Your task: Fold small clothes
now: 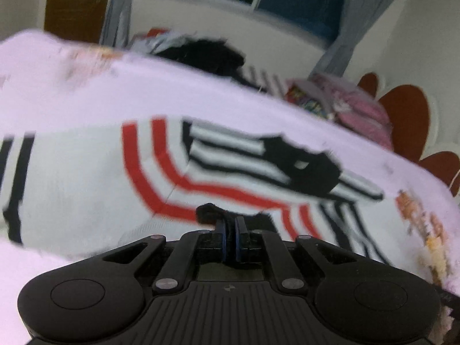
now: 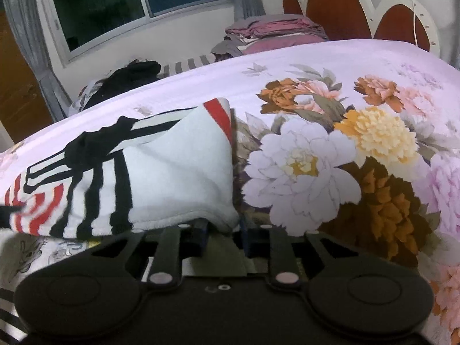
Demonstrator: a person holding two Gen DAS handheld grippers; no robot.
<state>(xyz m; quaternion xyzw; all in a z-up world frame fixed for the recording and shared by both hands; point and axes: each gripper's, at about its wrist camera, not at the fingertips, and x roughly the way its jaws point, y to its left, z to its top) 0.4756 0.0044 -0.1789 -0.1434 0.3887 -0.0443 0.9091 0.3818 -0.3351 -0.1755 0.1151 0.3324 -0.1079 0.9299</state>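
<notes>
1. Garment (image 2: 161,172): small white piece with red and black stripes, lying on the floral sheet (image 2: 330,66), left of the big flower print (image 2: 304,169). Part of it is already doubled over.
2. Left gripper (image 1: 230,224): jaws together, pinching a black trim edge (image 1: 208,211) at the near hem.
3. Right gripper (image 2: 222,230): jaws partly closed around the near white corner (image 2: 224,218); corner sits between the fingers, but I can't tell if the pads actually press on it.
4. Risk: right grip looks shallow. If it only holds the fluffy hem, the corner slips out on the lift and the fold goes skewed.
5. Risk: left holds thin trim only. Pulling hard could stretch the edge or drag the whole piece across the sheet rather than fold it.
6. Risk: uneven lift between the two hands twists the stripes and leaves a crooked crease.
7. Left view is blurred, so grip depth there is uncertain.
</notes>
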